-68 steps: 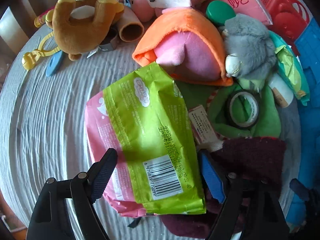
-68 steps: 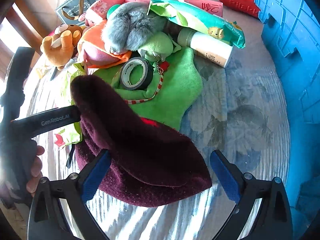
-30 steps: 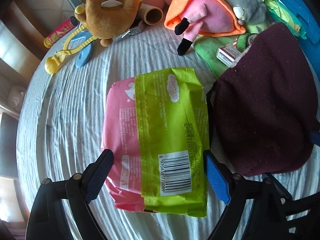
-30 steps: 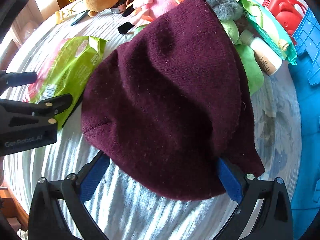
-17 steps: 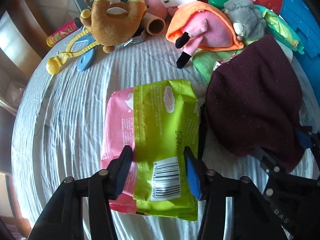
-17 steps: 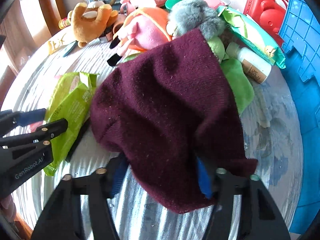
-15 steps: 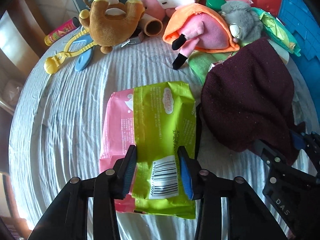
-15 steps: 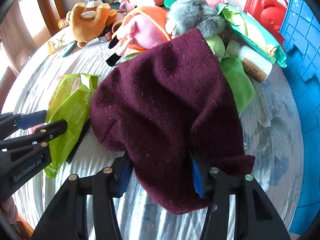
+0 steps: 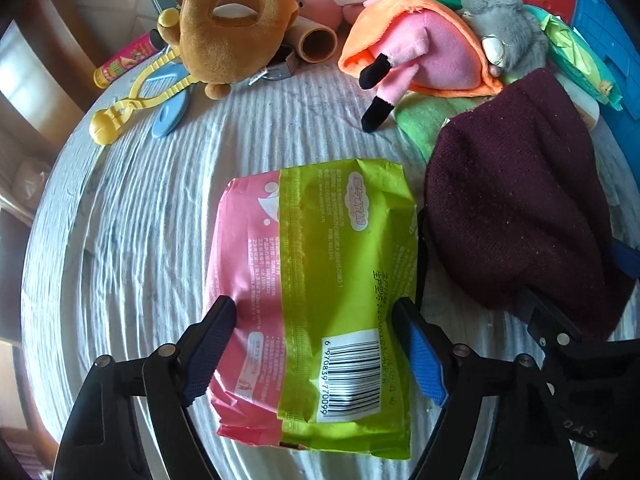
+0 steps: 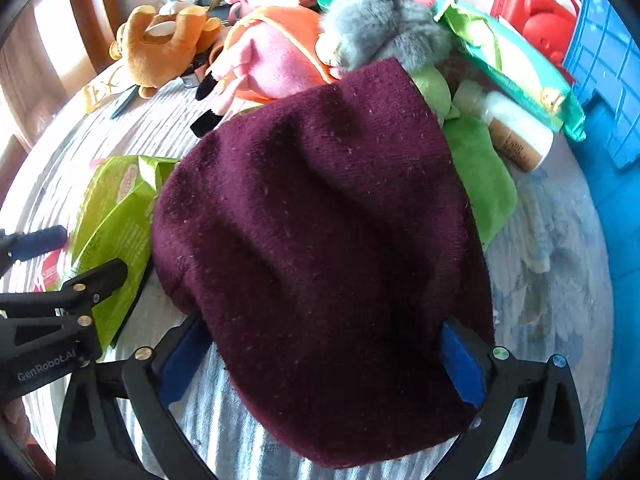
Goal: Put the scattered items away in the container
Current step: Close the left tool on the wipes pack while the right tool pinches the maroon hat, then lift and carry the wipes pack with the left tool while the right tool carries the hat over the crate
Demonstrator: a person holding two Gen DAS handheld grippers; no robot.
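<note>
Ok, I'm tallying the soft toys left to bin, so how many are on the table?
5: brown bear far left, pink pig behind it, orange-and-pink one centre, grey furry one to its right, green one partly under the maroon hat. More may be hidden.

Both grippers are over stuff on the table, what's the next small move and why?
Probably close both: the left gripper straddles the green and pink packet, the right gripper straddles the maroon hat, and both look open, so nothing can be lifted toward the blue crate yet.
</note>
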